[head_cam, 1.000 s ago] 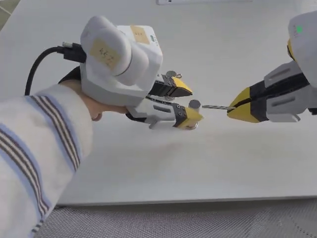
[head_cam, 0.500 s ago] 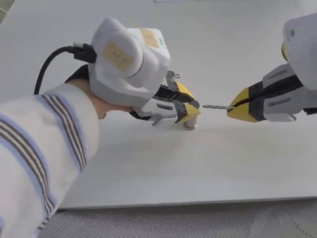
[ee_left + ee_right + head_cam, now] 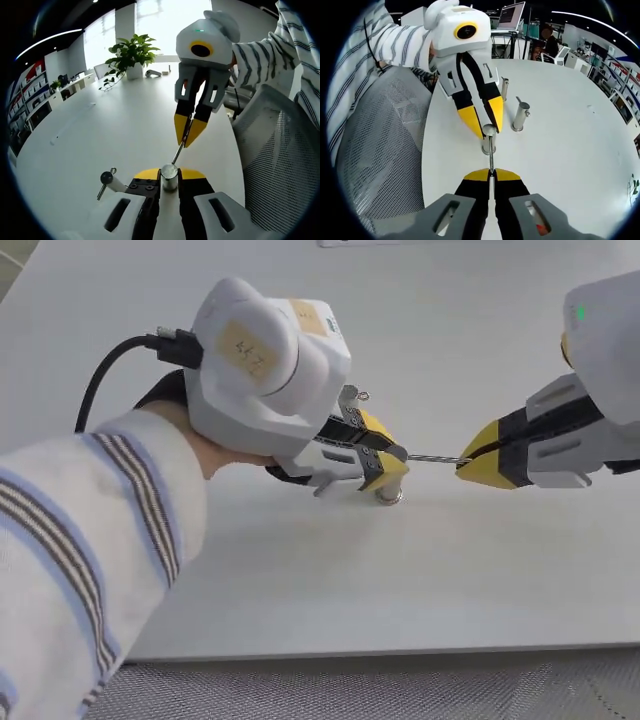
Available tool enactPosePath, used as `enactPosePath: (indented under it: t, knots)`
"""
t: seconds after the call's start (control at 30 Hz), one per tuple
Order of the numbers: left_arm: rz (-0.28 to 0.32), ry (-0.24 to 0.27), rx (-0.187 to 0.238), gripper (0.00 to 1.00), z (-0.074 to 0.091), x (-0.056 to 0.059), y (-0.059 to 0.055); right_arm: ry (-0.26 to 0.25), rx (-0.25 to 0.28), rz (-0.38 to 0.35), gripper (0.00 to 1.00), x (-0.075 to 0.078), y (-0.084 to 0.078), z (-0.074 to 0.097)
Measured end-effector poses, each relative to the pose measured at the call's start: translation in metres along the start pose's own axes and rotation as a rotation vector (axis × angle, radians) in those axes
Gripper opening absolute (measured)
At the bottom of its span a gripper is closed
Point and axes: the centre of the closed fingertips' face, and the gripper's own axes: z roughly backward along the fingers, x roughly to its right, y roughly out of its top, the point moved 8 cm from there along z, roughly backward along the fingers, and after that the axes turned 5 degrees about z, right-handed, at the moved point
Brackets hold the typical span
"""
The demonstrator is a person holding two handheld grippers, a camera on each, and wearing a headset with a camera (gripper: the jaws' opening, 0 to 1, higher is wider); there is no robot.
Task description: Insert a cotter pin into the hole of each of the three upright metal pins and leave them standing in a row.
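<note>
Our left gripper (image 3: 393,460) clamped a metal pin (image 3: 169,177); our right gripper (image 3: 466,461) pinched the cotter pin (image 3: 432,457). We judged its tip needed threading through the hole.

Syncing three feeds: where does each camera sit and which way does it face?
Head view: on the headset, facing forward and down at the workbench; sleeve, left gripper, right gripper.
Left gripper view: on its gripper, looking past the clamped metal pin at the right gripper and sleeve.
Right gripper view: on its gripper, looking along its cotter pin at the left gripper and sleeve.
Shared: cotter pin tip at metal pin.
</note>
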Motion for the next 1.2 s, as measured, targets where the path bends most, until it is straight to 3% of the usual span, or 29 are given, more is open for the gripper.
enactPosePath:
  t: [0.6,1.2]
  knots:
    - [0.011,0.008,-0.005,0.09,0.001,-0.001,0.000,0.005,-0.004,0.003,0.00,0.002,0.011,-0.016]
    - [0.026,0.013,-0.011,0.09,0.000,-0.001,0.001,0.022,0.035,0.094,0.00,0.001,0.028,-0.028]
